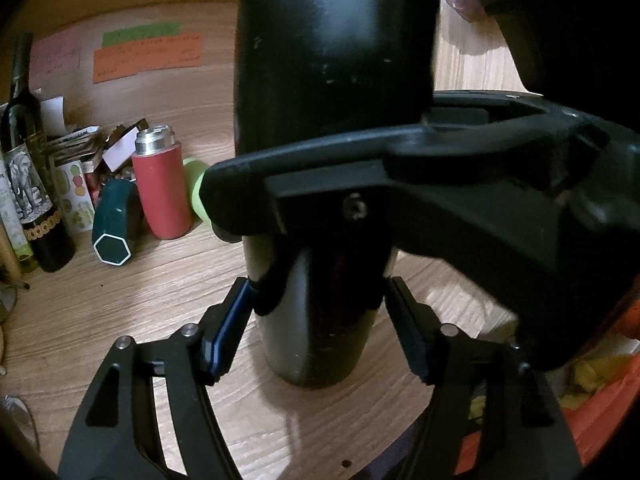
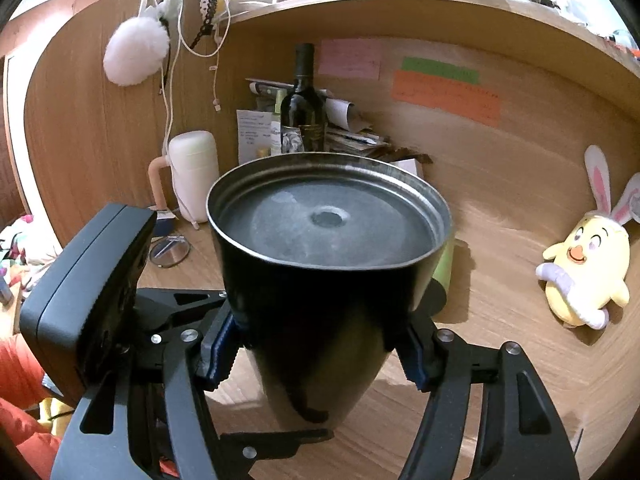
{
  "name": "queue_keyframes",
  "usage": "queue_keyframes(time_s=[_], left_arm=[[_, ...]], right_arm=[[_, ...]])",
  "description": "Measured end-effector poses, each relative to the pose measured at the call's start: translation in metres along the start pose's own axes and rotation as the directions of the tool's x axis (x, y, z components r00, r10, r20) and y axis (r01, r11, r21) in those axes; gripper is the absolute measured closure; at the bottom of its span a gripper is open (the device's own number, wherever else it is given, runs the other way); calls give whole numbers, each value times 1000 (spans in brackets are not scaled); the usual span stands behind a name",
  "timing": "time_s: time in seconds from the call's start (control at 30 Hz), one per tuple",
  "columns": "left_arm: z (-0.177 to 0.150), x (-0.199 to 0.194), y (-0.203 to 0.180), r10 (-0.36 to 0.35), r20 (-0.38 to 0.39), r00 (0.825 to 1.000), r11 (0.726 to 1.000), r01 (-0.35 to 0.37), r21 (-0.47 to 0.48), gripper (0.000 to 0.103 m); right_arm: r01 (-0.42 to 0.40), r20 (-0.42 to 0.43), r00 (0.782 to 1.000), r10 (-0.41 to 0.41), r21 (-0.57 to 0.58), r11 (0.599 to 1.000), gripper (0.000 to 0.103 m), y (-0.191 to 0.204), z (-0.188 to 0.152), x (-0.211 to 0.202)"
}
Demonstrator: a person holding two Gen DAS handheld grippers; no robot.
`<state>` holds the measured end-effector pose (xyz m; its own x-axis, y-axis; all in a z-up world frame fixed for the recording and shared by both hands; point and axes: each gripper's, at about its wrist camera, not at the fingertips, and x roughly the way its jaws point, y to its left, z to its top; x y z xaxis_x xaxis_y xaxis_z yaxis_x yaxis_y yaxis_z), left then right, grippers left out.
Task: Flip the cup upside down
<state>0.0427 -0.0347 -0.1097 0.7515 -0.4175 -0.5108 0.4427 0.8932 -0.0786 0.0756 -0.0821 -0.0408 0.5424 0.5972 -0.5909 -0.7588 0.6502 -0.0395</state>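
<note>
A tall black metal cup (image 1: 332, 64) stands on the wooden desk, wide end up. In the right wrist view its top face (image 2: 326, 220) is a grey recessed base with a steel rim, so it looks upside down. My left gripper (image 1: 316, 312) has its blue-padded fingers (image 1: 230, 320) around the cup's narrow lower part, touching or nearly so. My right gripper (image 2: 316, 340) is shut on the cup's middle; its black body (image 1: 460, 200) crosses the left wrist view in front of the cup.
At the back left of the desk stand a wine bottle (image 1: 28, 168), a red flask (image 1: 160, 184), a teal box (image 1: 114, 228) and papers. A white humidifier (image 2: 194, 172), a small mirror (image 2: 170, 250) and a yellow plush chick (image 2: 584, 276) sit on the desk.
</note>
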Motion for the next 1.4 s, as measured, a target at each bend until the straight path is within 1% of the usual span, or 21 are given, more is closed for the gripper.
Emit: queue_keyframes(time_s=[0.23,0.27,0.3,0.33,0.37,0.5,0.57,0.6,0.7,0.77,0.83,0.93,1.0,1.07,1.1,1.13,1.23,1.4], left_arm=[[1,-9,-6,22,9,1000,1000,-22,18,33],[0,-11,-8,30,11,999,999,-30,23,32],[0,-15,-9,38,15,999,999,-38,25,27],[0,-20,-10,42,24,999,999,-43,27,24],[0,-22,-11,45,30,999,998,-46,30,23],[1,-38,-18,76,55,996,996,-78,49,18],[0,-46,-21,95,64,993,994,-98,56,12],[-1,-52,-23,109,75,991,992,-114,57,9],[-1,-72,-24,152,116,981,986,-159,49,5],[0,-86,-28,196,144,970,978,-203,38,3],[2,-101,-32,241,171,955,969,-248,18,2],[8,-119,-35,330,190,925,944,-328,-41,0],[12,-127,-38,403,188,896,915,-394,-84,0],[14,-132,-40,456,189,869,890,-441,-120,0],[15,-136,-41,476,194,858,879,-456,-137,0],[15,-140,-42,485,203,851,874,-462,-153,0],[14,-147,-47,495,221,840,867,-463,-184,0],[14,-157,-63,492,260,831,869,-452,-200,0]], right_arm=[[1,-6,1000,-1,-15,1000,31,5,-3,-4],[1,-2,1000,-1,-16,1000,29,5,-3,-7],[0,5,1000,0,-16,1000,27,6,-4,-11],[-1,13,1000,1,-14,1000,22,7,-4,-15],[1,21,1000,-1,-12,1000,18,7,-5,-17],[16,58,998,-15,-10,1000,18,9,-6,-35],[29,70,997,-28,-8,1000,18,10,-7,-43],[39,77,996,-39,-7,999,18,9,-8,-49],[67,106,992,-67,-1,998,16,4,-12,-67],[86,131,988,-87,16,996,0,-1,-15,-82],[113,171,978,-119,45,993,0,-7,-20,-98],[139,196,969,-154,86,987,0,-11,-25,-118],[169,211,959,-190,111,979,0,-9,-30,-127],[201,227,947,-225,125,972,0,-5,-34,-136],[214,235,942,-240,130,968,0,-3,-36,-140],[228,244,935,-256,138,964,0,-1,-38,-144],[258,260,921,-290,151,954,0,5,-44,-152],[250,276,914,-297,196,948,0,7,-53,-159]])
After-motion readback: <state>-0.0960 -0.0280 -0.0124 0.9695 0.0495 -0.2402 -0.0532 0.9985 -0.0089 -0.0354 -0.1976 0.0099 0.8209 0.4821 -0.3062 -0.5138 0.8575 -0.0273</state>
